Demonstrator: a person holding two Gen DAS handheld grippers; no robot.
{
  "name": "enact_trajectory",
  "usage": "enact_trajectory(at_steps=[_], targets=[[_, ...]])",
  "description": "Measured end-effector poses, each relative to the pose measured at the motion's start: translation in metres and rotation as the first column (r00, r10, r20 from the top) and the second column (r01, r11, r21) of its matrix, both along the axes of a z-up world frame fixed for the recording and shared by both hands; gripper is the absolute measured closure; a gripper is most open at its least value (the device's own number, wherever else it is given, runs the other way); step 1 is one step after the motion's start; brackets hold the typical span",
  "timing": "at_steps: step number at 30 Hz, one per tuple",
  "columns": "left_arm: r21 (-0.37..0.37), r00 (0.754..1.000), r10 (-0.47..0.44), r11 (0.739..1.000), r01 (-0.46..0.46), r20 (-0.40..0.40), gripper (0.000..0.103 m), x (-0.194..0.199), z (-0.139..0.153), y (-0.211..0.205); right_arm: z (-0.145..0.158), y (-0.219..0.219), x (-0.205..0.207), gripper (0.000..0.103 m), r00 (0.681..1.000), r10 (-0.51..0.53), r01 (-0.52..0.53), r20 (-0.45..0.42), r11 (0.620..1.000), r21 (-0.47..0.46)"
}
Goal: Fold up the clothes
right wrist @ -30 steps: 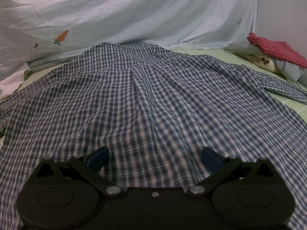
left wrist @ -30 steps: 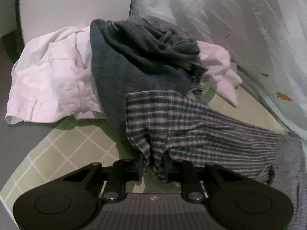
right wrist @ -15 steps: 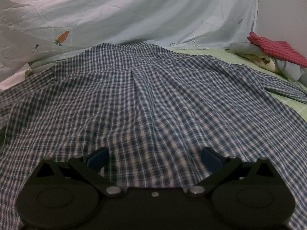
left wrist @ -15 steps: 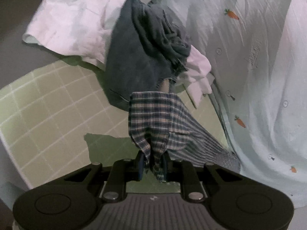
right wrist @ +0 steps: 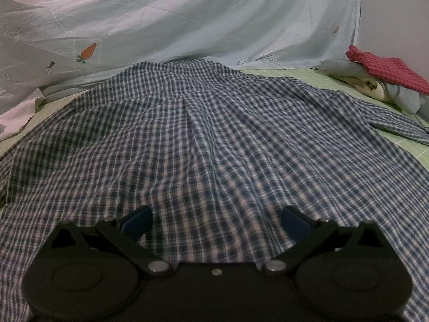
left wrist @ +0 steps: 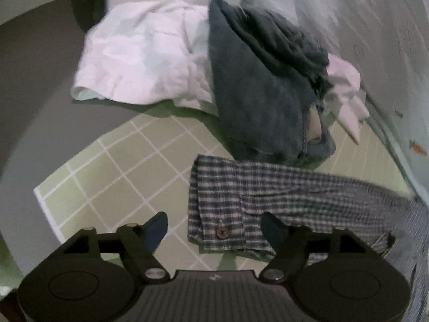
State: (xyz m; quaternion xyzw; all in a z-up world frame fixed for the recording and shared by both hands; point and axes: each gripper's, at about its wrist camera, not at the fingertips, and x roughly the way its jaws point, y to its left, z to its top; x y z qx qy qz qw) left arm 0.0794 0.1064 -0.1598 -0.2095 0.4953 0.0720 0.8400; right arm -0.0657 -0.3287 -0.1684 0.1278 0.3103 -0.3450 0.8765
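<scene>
Two tools are in view, one for each hand. The left tool [left wrist: 214, 225] has its jaws opening wide, and its dark blue fingertips [left wrist: 156, 226] stand far apart. The cuff [left wrist: 214, 209] of the checked shirt [left wrist: 295, 204] lies between them, but the pads do not press on it. A small brown button [left wrist: 222, 232] sits on the cuff, close to the tool. The sleeve runs off to the right side of this view and lies flat on the green checked sheet [left wrist: 120, 177] of the bed.

Past the cuff there is a heap of clothes. A dark blue garment [left wrist: 257, 91] lies on top of a white garment [left wrist: 142, 61]. The dark one comes down almost to the cuff, and I cannot tell if they touch. A pale blue cloth with carrots [left wrist: 375, 40] hangs on the right side.

The right tool [right wrist: 215, 220] is open wide too, and it has hold of nothing. It hangs low over the body of the same checked shirt [right wrist: 203, 139], which lies spread out on the bed with a fold line down its middle. I cannot tell if its tips touch the cloth. Far off at the right edge sits a small pile with a red checked cloth [right wrist: 386, 69] on top. The pale blue cloth with carrots [right wrist: 187, 21] fills the back.
</scene>
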Motion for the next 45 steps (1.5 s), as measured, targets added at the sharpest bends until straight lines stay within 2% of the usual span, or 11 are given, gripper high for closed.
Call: enact_trajectory(at_steps=[5, 13, 15, 17, 18, 26, 30, 33, 35, 38, 45], targets=[[0.002, 0.998, -0.043, 0.999, 0.043, -0.037, 0.023, 0.008, -0.02, -0.004, 0.0, 0.001, -0.001, 0.0, 1.0, 0.001, -0.001, -0.001, 1.0, -0.001], [0.133, 0.996, -0.082, 0.987, 0.085, -0.028, 0.02, 0.023, -0.027, -0.021, 0.0, 0.001, 0.0, 0.0, 1.0, 0.0, 0.0, -0.002, 1.0, -0.001], [0.184, 0.997, -0.078, 0.979, 0.081, -0.025, 0.039, 0.025, -0.026, -0.026, 0.0, 0.001, 0.0, 0.0, 1.0, -0.001, 0.001, -0.003, 1.0, -0.002], [0.186, 0.996, -0.089, 0.978, 0.091, -0.018, 0.082, 0.026, -0.022, -0.027, 0.0, 0.001, 0.0, 0.0, 1.0, -0.001, 0.001, -0.004, 1.0, -0.004], [0.164, 0.995, -0.1, 0.981, 0.1, -0.011, 0.091, 0.027, -0.02, -0.026, 0.0, 0.002, 0.001, 0.0, 1.0, -0.001, 0.001, -0.004, 1.0, -0.004], [0.038, 0.972, -0.209, 0.978, 0.206, 0.105, 0.097, 0.032, 0.024, -0.046, 0.0, 0.0, 0.0, 0.0, 1.0, 0.003, -0.003, -0.003, 1.0, -0.003], [-0.092, 0.887, -0.376, 0.907, 0.412, 0.268, 0.097, 0.028, 0.067, -0.087, 0.0, 0.0, -0.001, 0.0, 1.0, 0.005, -0.005, -0.001, 1.0, -0.001], [-0.164, 0.786, -0.488, 0.801, 0.576, 0.38, 0.094, 0.017, 0.091, -0.123, 0.0, -0.001, -0.001, 0.0, 1.0, 0.007, -0.007, 0.0, 1.0, 0.0], [-0.195, 0.714, -0.541, 0.719, 0.667, 0.444, 0.066, 0.009, 0.103, -0.147, 0.0, -0.001, -0.002, 0.0, 1.0, 0.009, -0.009, 0.002, 1.0, 0.002], [-0.101, 0.727, -0.578, 0.753, 0.65, 0.37, 0.024, -0.002, 0.099, -0.168, 0.0, -0.001, -0.003, 0.0, 1.0, 0.011, -0.011, 0.004, 1.0, 0.005], [0.001, 0.849, -0.501, 0.861, 0.508, 0.168, 0.023, -0.003, 0.072, -0.152, 0.017, 0.001, -0.006, 0.0, 0.999, 0.042, -0.039, -0.025, 0.992, 0.12]])
